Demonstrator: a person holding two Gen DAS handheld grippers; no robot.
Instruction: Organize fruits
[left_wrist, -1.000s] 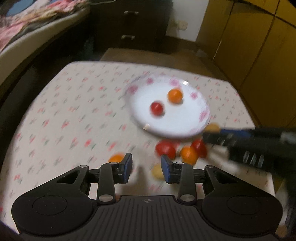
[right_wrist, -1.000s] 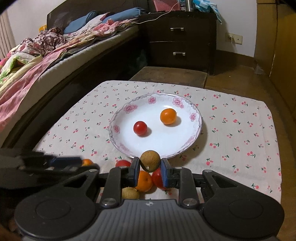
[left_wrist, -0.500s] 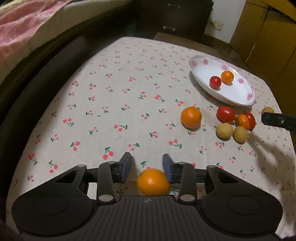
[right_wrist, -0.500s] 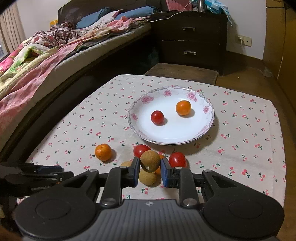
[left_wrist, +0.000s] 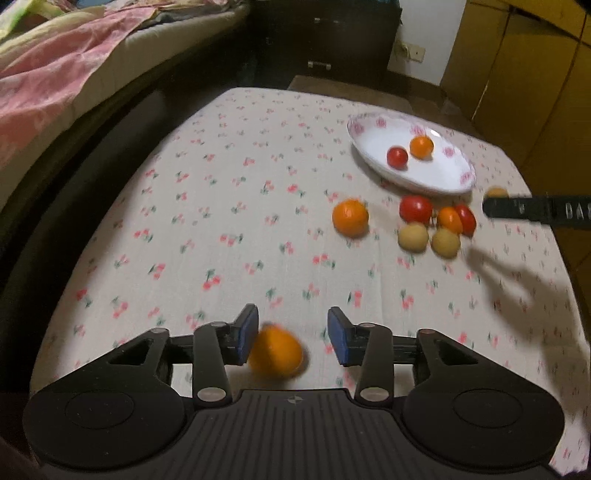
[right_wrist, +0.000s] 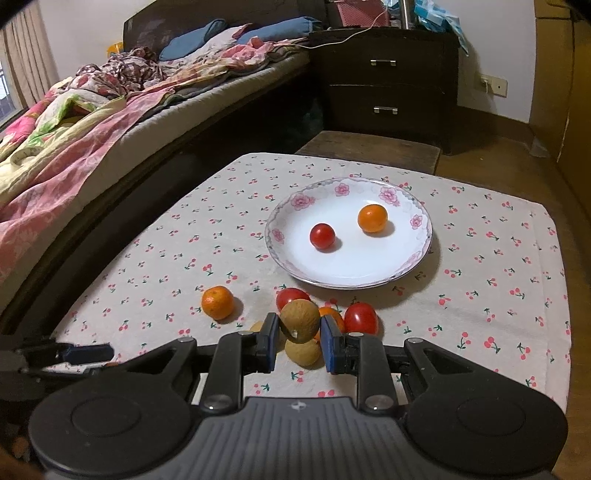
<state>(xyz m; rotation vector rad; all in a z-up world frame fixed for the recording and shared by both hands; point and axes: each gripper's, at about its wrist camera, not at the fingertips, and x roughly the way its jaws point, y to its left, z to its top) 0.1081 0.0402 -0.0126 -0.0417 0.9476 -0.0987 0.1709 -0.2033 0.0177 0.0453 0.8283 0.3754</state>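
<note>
Since half a second ago the left gripper (left_wrist: 292, 335) has just been opening its jaws; the orange (left_wrist: 275, 355) between them is blurred, near the left pad and clear of the right one, so it is released. Its lower part is hidden by the gripper body.

In the right wrist view the right gripper (right_wrist: 298, 339) is clenched on a brown round fruit (right_wrist: 299, 320), lifted above the pile (right_wrist: 325, 321) of red, orange and tan fruits, which it partly covers. Beyond lies the flowered plate (right_wrist: 419, 236) with a tomato (right_wrist: 322, 236) and a small orange (right_wrist: 372, 218). Another orange (right_wrist: 217, 302) lies alone on the cherry tablecloth (right_wrist: 498, 266). Only this view shows the bed (right_wrist: 92, 122) and drawers (right_wrist: 388, 85) clearly.
</note>
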